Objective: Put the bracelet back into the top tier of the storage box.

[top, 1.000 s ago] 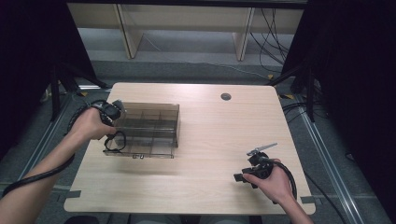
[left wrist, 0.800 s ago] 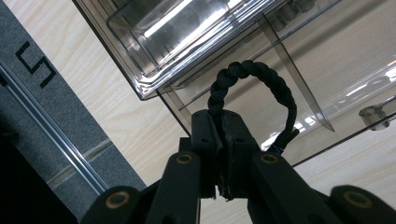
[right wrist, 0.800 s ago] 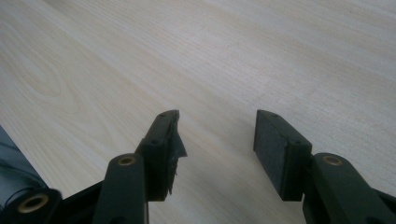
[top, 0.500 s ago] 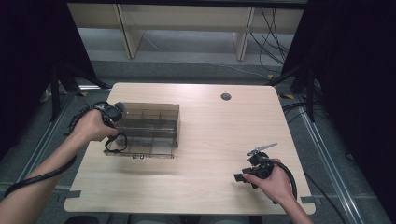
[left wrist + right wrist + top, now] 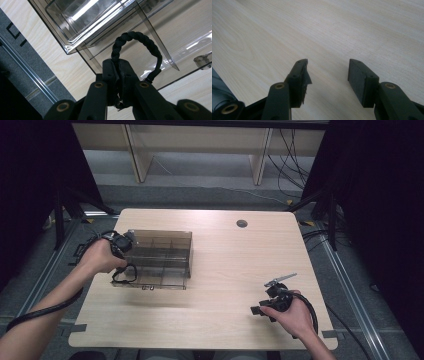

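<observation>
At the bench's (image 5: pixel 210 320) left side, my left gripper (image 5: pixel 119 65) clamped on a black cord loop (image 5: pixel 140 45) at the clear box (image 5: pixel 160 256), my right gripper (image 5: pixel 327 71) wide apart over bare wood near me.

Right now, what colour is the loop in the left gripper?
Black, a braided cord loop; clearest in the left gripper view.

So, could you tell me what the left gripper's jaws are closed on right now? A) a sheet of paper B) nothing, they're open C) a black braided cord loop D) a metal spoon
C: in the left gripper view, the left gripper has its jaws pinched together on a black braided cord loop beside the clear plastic organizer box.
</observation>
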`<state>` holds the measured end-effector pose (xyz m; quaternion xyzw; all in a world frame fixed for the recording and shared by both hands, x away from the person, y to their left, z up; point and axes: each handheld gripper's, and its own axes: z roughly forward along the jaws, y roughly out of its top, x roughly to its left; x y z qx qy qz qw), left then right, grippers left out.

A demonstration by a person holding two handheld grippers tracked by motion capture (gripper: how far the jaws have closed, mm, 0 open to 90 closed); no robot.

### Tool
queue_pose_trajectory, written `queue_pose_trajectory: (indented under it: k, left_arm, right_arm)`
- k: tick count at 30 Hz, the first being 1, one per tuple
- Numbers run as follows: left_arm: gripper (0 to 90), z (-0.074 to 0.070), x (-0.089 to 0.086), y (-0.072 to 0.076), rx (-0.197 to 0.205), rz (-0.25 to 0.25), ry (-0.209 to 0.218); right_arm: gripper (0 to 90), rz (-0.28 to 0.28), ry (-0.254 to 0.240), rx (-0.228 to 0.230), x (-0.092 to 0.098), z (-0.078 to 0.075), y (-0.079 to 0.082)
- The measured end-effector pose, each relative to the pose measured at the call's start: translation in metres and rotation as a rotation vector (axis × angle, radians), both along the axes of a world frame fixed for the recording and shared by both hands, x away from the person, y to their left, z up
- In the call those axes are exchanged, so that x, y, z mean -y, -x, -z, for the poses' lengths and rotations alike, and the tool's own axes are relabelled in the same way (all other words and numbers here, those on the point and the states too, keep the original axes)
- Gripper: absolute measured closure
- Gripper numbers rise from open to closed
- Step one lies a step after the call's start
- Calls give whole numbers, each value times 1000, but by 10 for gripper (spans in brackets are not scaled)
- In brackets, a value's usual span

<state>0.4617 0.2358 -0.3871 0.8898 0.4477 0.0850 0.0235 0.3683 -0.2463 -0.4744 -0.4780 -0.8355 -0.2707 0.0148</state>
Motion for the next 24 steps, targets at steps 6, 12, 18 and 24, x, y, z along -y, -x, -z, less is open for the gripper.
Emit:
queue_pose_trajectory:
  k: [6,12,18,24]
  left_arm:
    - [845,1,1,1,-3,-2,-1]
    - [845,2,3,0,1,6,-2]
    - [845,3,5,1,-3,4,2]
    - [846,6,6,1,-12,16,-5]
  right_arm:
    - [505,8,8,-7,0,0,0]
    - [505,1,2,-4,0,0,0]
    - [504,6,5,-1,0,0,0]
    - [504,3,4,-4,0,0,0]
